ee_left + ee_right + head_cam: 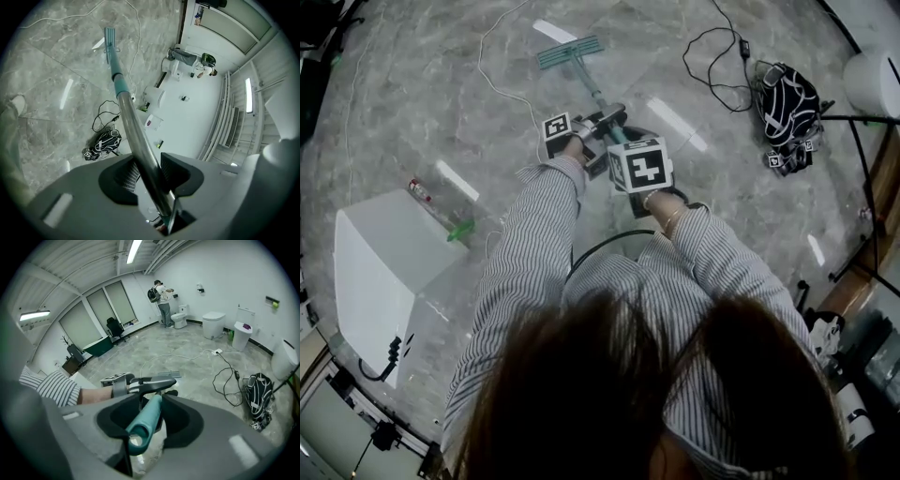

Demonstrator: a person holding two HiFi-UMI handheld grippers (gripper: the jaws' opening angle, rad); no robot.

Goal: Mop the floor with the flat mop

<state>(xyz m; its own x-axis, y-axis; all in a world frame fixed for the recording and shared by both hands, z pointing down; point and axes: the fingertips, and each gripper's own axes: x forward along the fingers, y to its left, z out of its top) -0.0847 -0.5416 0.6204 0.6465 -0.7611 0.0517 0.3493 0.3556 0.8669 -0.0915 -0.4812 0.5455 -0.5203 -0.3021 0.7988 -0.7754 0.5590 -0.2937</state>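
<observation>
Left tongs [146, 174] grip the steel shaft of the flat mop [570, 52], and right tongs [146, 420] are closed on its teal handle end. Its head lies flat on the floor [422, 84] ahead; mopping looks under way, coverage unclear.

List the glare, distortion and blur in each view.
Head view: white glare streaks on the glossy floor; hair at the bottom is blurred. Left gripper view: fisheye bending, black vignette, bright sheen along the mop handle. Right gripper view: same vignette; the handle's teal end looms large and soft.

Marbled floor [403, 112] with mop head [569, 52], cables [482, 66], black bag [787, 103], white box [380, 272]
</observation>
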